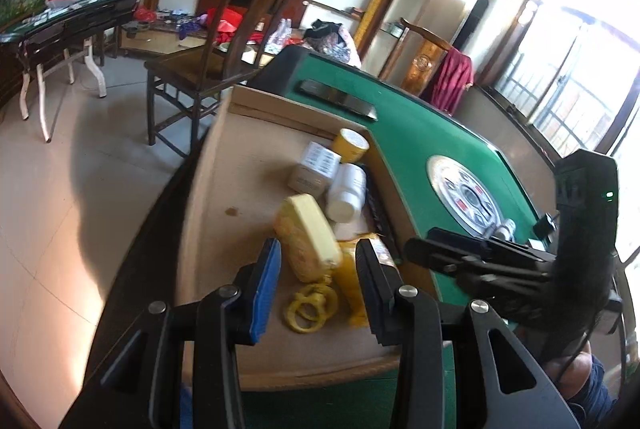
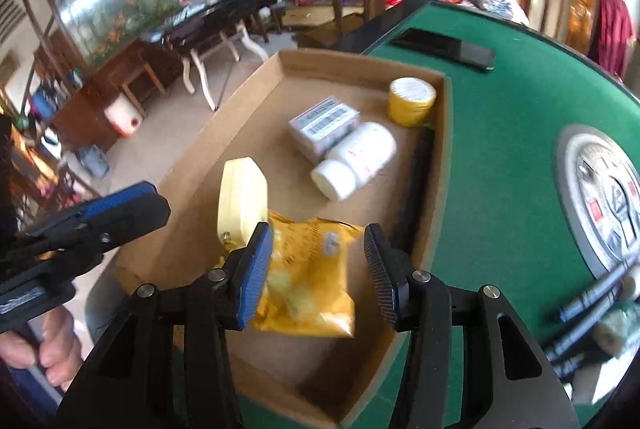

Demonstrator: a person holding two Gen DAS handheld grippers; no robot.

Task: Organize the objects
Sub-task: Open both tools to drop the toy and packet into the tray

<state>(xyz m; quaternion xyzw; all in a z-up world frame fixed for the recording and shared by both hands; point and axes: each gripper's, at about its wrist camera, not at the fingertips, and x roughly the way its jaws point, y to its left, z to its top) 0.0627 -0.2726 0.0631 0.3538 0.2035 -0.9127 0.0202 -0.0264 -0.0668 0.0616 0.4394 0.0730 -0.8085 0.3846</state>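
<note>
Left gripper (image 1: pixel 318 289) jaws apart, empty, over pale yellow rectangular case (image 1: pixel 310 237) in shallow cardboard tray (image 2: pixel 360 67). Right gripper (image 2: pixel 318 273) also spread, empty, above crinkly yellow snack pouch (image 2: pixel 310 269). Risk: the two grippers colliding, or a finger knocking the lying white plastic bottle (image 2: pixel 352 161) rolling

One cardboard tray (image 2: pixel 438 133), two bottles (image 2: pixel 356 159) (image 2: pixel 412 101), one small box (image 2: pixel 324 125), one yellow pouch (image 2: pixel 308 277).
</note>
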